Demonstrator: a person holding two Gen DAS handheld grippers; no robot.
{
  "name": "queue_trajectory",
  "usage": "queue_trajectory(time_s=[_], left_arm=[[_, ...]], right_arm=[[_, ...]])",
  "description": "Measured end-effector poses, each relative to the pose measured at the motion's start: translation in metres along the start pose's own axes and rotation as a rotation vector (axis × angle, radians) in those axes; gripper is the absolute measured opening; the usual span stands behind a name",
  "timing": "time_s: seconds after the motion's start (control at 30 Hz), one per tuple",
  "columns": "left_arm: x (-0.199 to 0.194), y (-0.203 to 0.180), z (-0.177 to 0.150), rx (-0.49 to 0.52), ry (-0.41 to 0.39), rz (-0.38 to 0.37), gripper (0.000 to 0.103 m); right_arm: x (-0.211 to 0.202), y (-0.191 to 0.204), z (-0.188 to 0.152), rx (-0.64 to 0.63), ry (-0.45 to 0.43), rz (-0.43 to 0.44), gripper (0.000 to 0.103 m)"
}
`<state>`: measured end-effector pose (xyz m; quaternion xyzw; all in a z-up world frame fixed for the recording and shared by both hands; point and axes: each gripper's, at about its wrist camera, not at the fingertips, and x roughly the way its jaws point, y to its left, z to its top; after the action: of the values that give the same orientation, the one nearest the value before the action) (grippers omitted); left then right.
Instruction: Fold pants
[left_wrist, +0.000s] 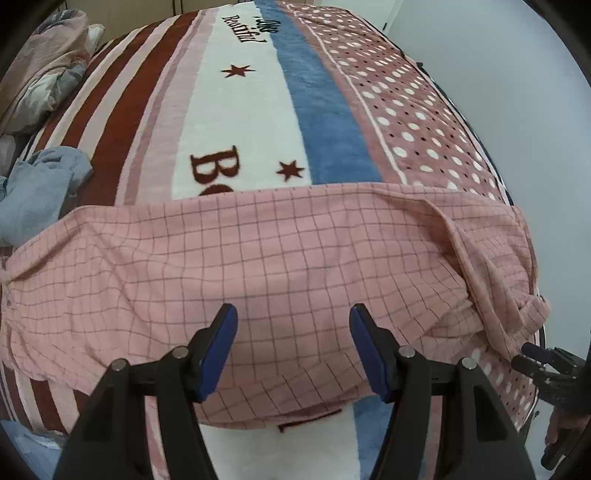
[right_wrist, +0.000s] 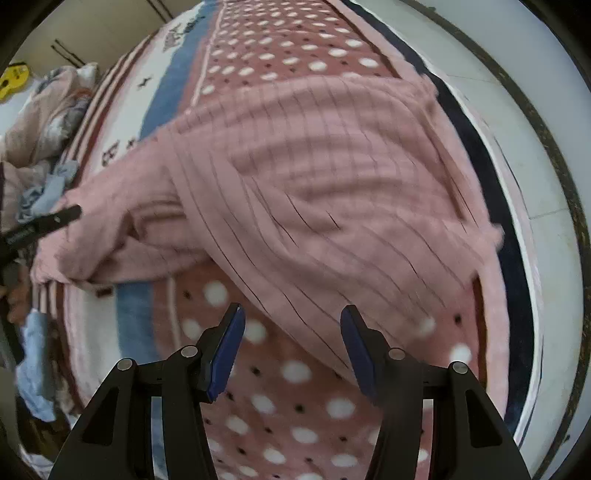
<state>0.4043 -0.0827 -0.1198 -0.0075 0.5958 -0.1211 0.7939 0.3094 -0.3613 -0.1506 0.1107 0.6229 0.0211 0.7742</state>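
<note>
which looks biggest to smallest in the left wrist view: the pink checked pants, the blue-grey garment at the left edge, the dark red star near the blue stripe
1. Pink checked pants, spanning nearly the whole width of the view.
2. Blue-grey garment, a crumpled heap partly cut off at the left edge, so its full size is unsure.
3. Dark red star, far the smallest.

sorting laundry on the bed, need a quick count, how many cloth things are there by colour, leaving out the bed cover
pink checked pants: 1
light blue garment, crumpled at the bed's edge: 1
pale patterned bedding, heaped in the far corner: 1
total: 3
</note>
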Motion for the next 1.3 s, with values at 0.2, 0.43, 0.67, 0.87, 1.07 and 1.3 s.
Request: queue_trajectory(time_s=[0.2, 0.43, 0.67, 0.87, 1.07, 1.3], left_arm=[[0.0, -0.007, -0.016, 0.01, 0.006, -0.005, 0.059], [0.004, -0.009, -0.034, -0.007, 0.022, 0.01, 0.059], [-0.009, -0.01, -0.022, -0.006, -0.003, 0.018, 0.059], [-0.021, -0.004, -0.003, -0.027, -0.037, 0.024, 0.059], [-0.025, -0.003, 0.017, -0.042, -0.055, 0.028, 0.059], [-0.023, -0.002, 0.036, -0.075, -0.062, 0.043, 0.059]], right_arm=[[0.011, -0.012, -0.026, -0.048, -0.019, -0.107, 0.05], [0.022, -0.013, -0.035, -0.086, -0.071, -0.176, 0.023], [-0.004, -0.036, -0.017, 0.019, -0.143, -0.145, 0.002], [-0.03, -0.037, 0.018, -0.016, -0.218, -0.191, 0.002], [-0.04, -0.039, 0.071, -0.055, -0.26, -0.212, 0.002], [-0.037, -0.036, 0.124, -0.147, -0.277, -0.239, 0.002]])
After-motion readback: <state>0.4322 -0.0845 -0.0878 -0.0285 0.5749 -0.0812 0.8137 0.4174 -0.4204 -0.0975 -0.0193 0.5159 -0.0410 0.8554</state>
